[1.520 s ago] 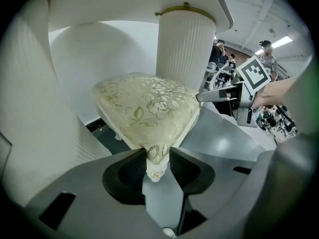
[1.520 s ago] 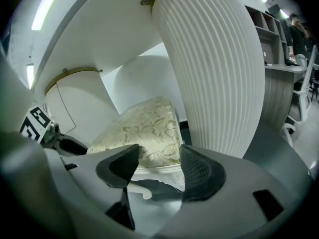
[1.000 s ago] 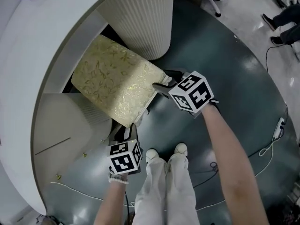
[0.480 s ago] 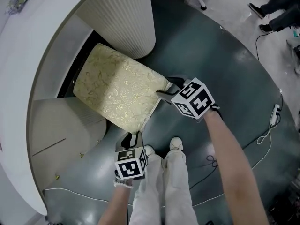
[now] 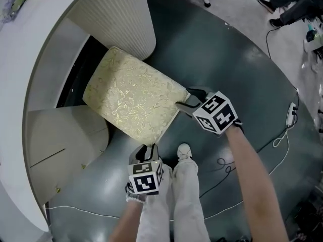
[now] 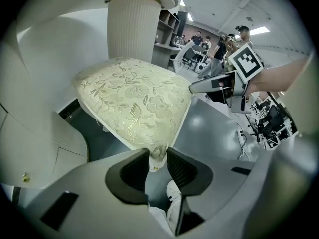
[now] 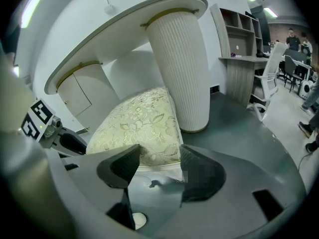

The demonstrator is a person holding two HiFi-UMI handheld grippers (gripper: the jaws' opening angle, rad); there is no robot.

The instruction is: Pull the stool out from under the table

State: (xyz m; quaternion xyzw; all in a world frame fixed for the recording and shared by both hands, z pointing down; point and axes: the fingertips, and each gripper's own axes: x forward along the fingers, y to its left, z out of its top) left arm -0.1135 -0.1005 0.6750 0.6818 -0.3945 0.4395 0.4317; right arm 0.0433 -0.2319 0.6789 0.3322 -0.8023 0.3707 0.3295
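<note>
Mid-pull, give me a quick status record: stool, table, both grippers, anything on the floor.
stool: cream floral seat, whole top in view, far edge next to the ribbed pedestal
table: white curved top, at the left of the stool
left gripper: jaws have just been closing, on the seat's near corner
right gripper: jaws apart at the seat's right corner, which lies between them; unclear whether they press
floor: dark; white cable lies at the right
person: shoe just behind the near corner
</note>
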